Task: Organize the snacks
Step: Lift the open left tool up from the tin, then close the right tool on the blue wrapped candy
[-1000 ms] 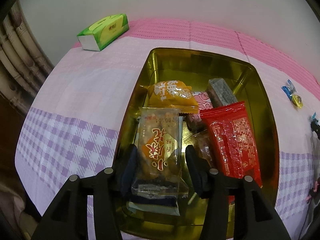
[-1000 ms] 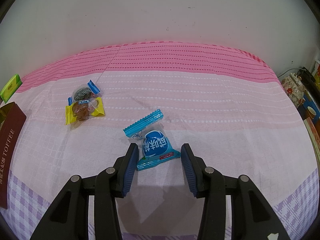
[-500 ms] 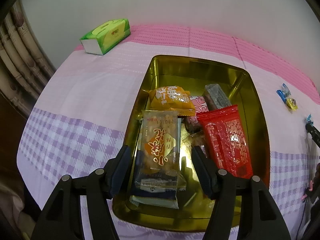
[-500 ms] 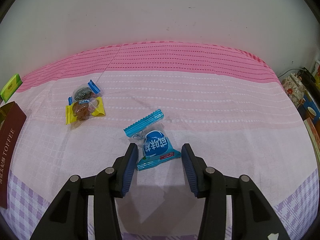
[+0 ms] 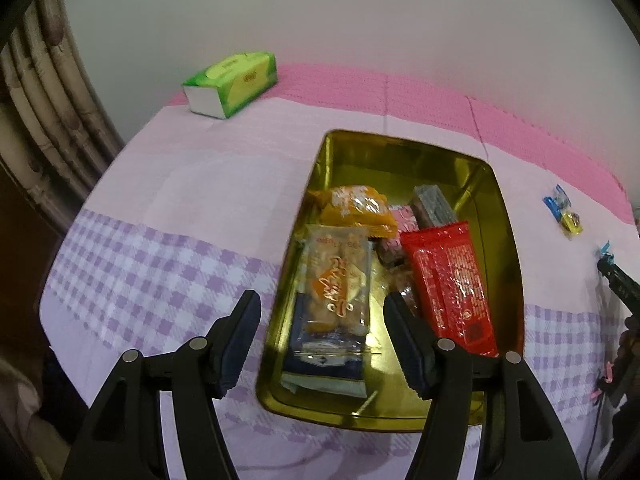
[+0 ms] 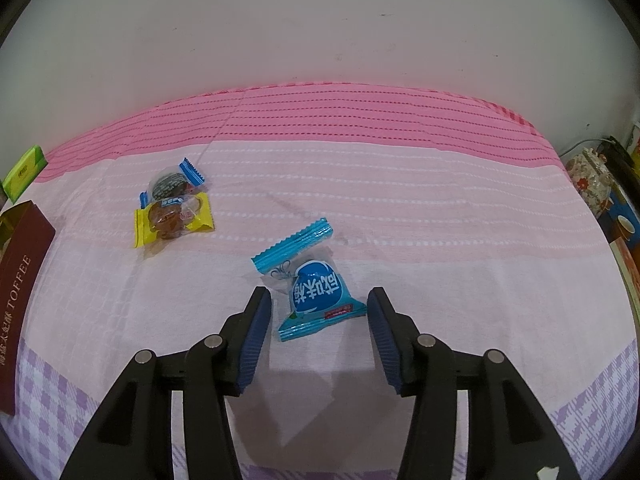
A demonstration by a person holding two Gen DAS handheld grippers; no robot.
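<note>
My left gripper (image 5: 322, 316) hangs spread above the gold tin (image 5: 506, 240); my right gripper (image 6: 319, 312), jaws opening, straddles the blue candy packet (image 6: 318, 294) untouched.

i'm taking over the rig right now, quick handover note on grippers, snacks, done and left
Left gripper: open, empty, above the gold tin.
Right gripper: opening, fingers either side of the blue candy, not gripping.
Done: clear packet, orange pack, red pack and a few more lie in the tin.
Left: blue candy, then the yellow candy and dark candy on the cloth.
</note>
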